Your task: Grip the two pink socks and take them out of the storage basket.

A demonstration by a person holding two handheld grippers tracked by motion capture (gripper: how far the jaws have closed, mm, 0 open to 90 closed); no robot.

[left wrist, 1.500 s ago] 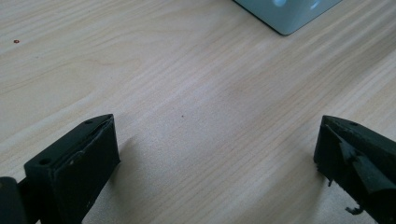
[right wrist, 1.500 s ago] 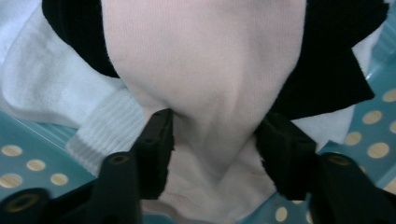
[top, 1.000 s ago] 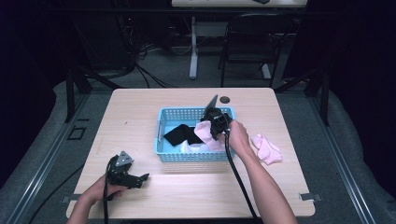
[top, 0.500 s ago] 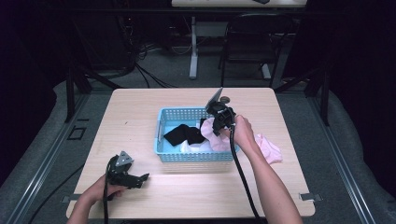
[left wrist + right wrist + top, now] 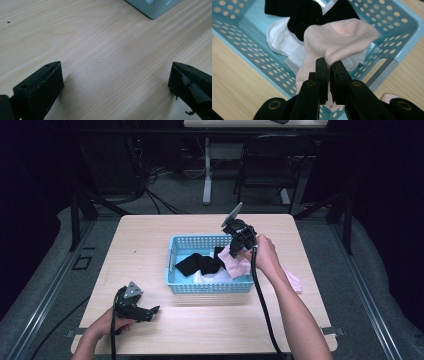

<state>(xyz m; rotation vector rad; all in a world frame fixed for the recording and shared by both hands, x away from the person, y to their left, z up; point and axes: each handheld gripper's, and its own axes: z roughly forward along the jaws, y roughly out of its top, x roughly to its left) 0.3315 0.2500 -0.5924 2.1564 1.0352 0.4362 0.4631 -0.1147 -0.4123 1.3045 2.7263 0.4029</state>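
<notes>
Two grippers at work over a pale wooden table (image 5: 150, 240). At far left, near the front edge: left gripper (image 5: 145, 311), held low by a hand (image 5: 107, 325), jaws spread wide over bare wood, nothing between them. In the middle: a light blue perforated basket (image 5: 172, 265), holding a black sock (image 5: 192, 264) and a white sock (image 5: 279, 40). Over the basket's right end: right gripper (image 5: 329, 65), raised in the right hand (image 5: 264, 257), jaws clenched on a pink sock (image 5: 342, 37), which hangs down into the basket above the black and white ones. Farther right, on the table just beside the basket: a second pink sock (image 5: 292, 280), partly hidden by the forearm.
</notes>
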